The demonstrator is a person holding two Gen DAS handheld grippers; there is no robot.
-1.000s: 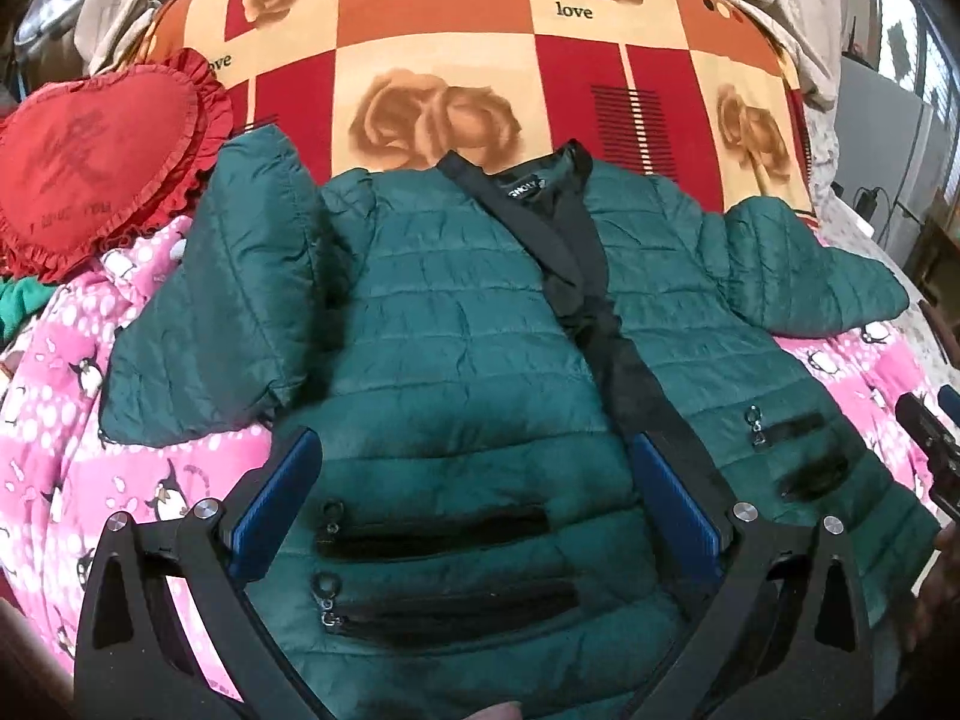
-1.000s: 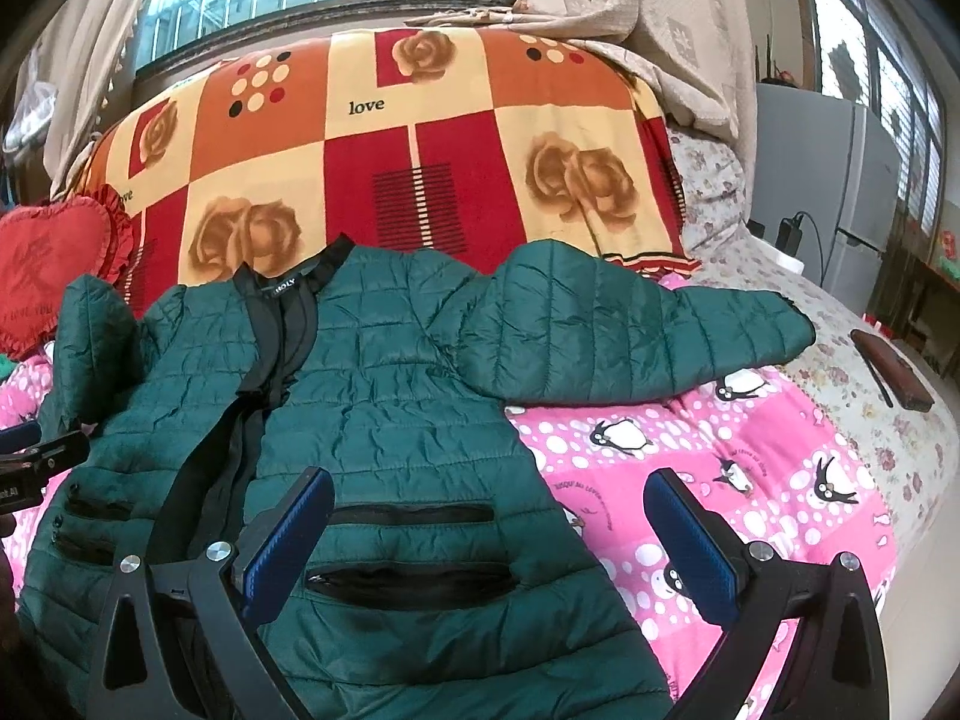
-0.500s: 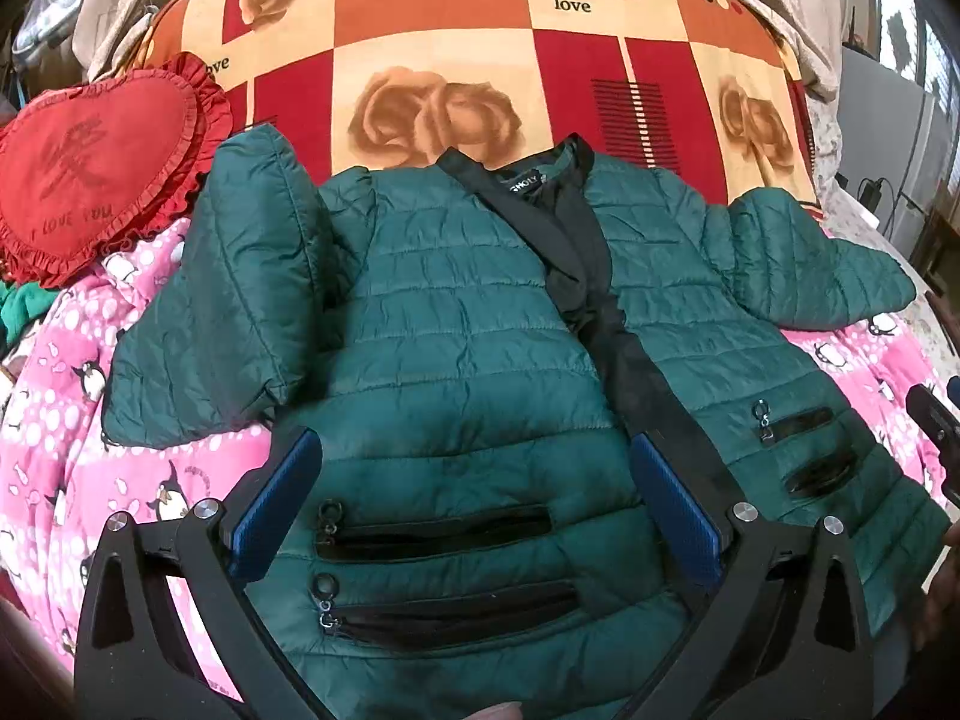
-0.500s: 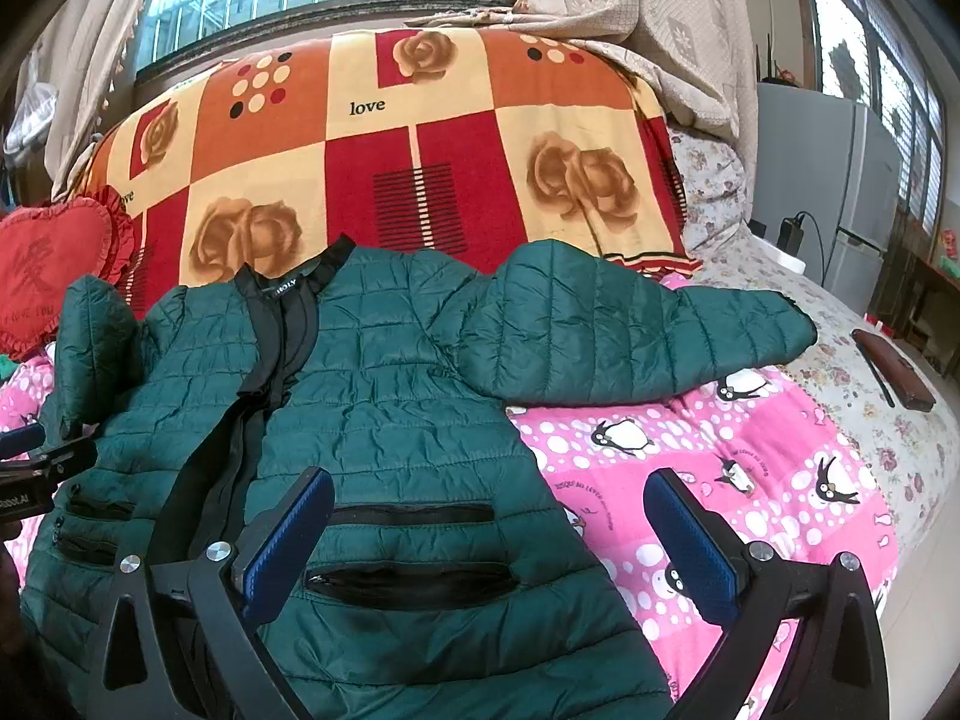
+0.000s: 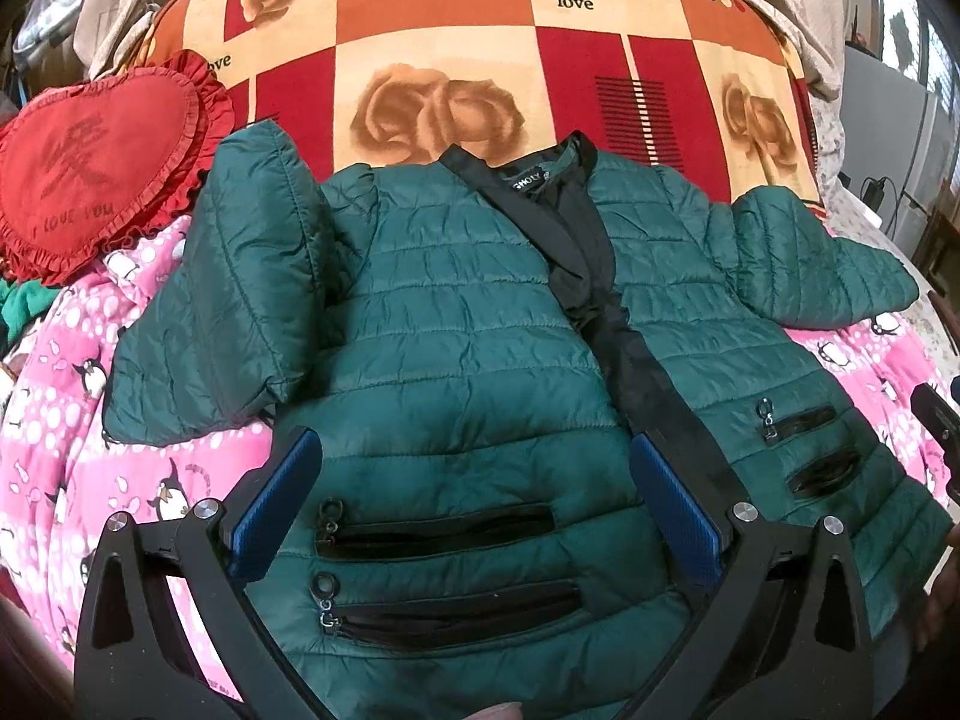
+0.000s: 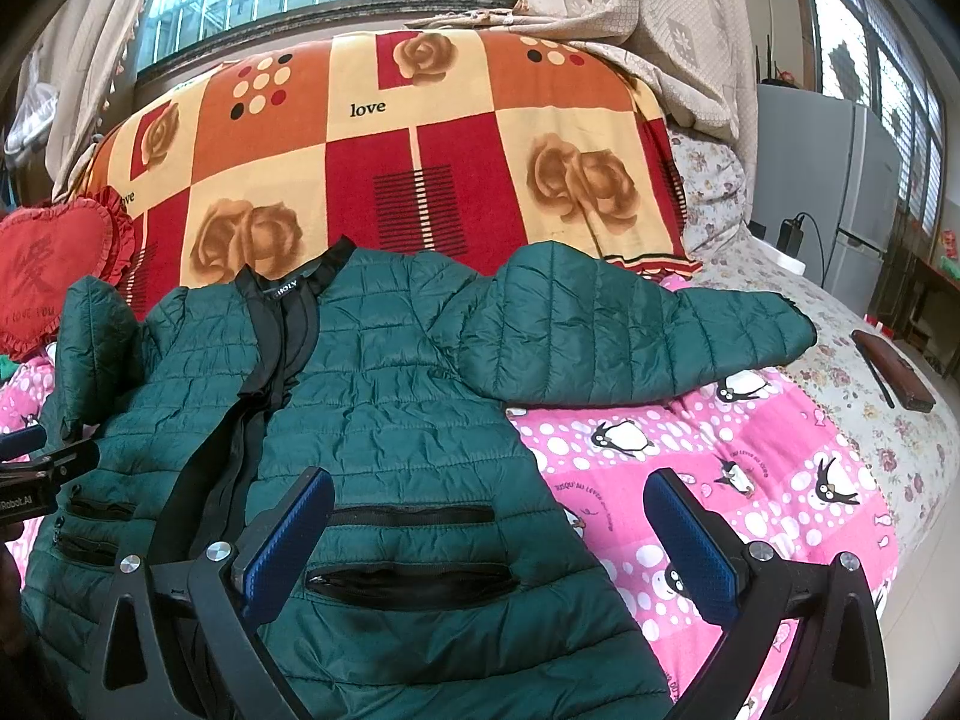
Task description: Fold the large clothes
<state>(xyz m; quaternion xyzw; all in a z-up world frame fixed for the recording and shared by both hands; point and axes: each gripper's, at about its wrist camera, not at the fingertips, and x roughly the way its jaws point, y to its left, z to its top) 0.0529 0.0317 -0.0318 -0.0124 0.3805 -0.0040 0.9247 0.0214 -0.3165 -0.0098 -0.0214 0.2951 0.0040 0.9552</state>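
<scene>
Jacket (image 5: 456, 348), green quilted, lies front-up and spread flat on the bed (image 6: 720, 462), collar at the far end toward the rose-patterned blanket (image 5: 432, 30), hem nearest both tools. Its long axis runs straight away from each hand-held gripper, collar to hem.

Left sleeve (image 5: 228, 300): doubled back on itself, lying ahead and to the left of the left hand-held gripper (image 5: 480, 504), close beside the body panel. That gripper hovers over the left hem and pocket zips with jaws spread wide, holding nothing.

Black placket (image 5: 606, 336): runs down the middle, passing just inside the left tool's right finger.

Right hand-held gripper (image 6: 489, 540): jaws likewise wide apart and empty; its left finger sits over the right pocket area, its right finger over the pink penguin cover, so it straddles the jacket's right side edge.

Right sleeve (image 6: 630, 336): stretched out sideways, ahead and to the right of the right tool, well apart from the left one.

Judgement: no fold is started. The outstretched right sleeve falls to the right tool, the left sleeve to the left tool.
</scene>
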